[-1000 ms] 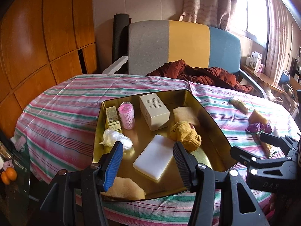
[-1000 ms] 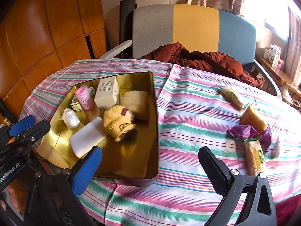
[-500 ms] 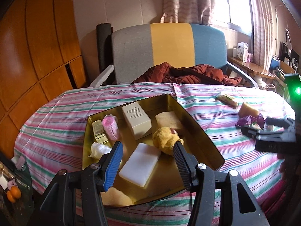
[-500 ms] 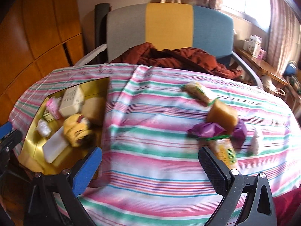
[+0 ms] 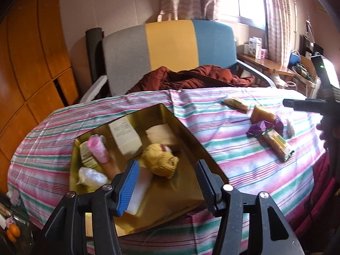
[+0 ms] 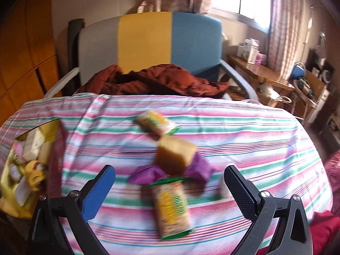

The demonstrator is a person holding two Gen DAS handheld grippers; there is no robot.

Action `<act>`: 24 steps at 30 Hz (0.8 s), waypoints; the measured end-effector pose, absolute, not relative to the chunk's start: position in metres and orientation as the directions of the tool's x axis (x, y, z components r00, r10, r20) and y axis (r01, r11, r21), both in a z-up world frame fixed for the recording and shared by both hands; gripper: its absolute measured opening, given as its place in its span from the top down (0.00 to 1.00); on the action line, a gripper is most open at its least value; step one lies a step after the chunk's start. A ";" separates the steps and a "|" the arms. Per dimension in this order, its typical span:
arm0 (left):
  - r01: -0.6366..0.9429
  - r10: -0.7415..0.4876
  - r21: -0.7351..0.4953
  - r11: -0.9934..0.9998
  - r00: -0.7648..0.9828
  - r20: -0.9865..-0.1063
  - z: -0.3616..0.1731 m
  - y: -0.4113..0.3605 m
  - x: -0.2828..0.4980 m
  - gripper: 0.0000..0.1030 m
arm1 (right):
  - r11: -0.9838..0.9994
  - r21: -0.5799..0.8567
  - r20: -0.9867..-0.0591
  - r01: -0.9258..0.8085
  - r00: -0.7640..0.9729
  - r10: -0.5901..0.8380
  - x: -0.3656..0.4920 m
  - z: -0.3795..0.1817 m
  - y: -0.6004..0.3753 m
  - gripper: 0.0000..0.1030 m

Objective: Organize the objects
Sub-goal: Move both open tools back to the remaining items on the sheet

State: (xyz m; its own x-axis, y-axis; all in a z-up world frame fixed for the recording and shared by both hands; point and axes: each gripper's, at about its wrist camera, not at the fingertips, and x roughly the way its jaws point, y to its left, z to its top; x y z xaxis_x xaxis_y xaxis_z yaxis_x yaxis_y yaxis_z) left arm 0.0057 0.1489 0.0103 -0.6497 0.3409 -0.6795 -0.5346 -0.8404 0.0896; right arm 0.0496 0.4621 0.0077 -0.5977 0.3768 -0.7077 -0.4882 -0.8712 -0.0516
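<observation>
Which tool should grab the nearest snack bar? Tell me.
Right. The right tool hangs open directly over the snack bar on the striped cloth; the left tool faces the gold tray, well aside.

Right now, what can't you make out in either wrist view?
- White block in the tray, left wrist view: near end hidden behind the left gripper's blue finger.
- Snack packet, right wrist view: print lost to motion blur.
- Tray contents, right wrist view: blurred, cut off by the left edge.
- Small whitish item past the purple wrapper, left wrist view: too small to identify.
</observation>
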 end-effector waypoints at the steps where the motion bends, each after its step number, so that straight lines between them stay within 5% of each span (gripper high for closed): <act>1: -0.544 0.348 0.085 -0.835 -0.641 -0.684 0.010 0.152 0.006 0.45 | -0.856 -0.055 -0.707 -0.514 -0.585 0.397 0.052 0.006 0.476 0.00; 10: -0.630 0.395 0.064 -0.774 -0.559 -0.729 0.001 0.198 0.008 0.45 | -0.649 0.131 -0.777 -0.749 -0.484 0.402 0.091 -0.031 0.579 0.00; 24: -0.723 0.446 -0.037 -0.689 -0.384 -0.809 -0.024 0.289 -0.006 0.45 | -0.555 0.343 -0.781 -0.758 -0.558 0.281 0.112 -0.038 0.603 0.00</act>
State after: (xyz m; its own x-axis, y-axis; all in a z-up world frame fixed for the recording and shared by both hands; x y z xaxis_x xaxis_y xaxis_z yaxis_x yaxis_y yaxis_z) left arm -0.0061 0.2894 -0.0242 -0.3837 0.4460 -0.8086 -0.7234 -0.6895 -0.0370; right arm 0.1118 0.6031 -0.0381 -0.5583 0.2807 -0.7807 -0.7582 -0.5547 0.3428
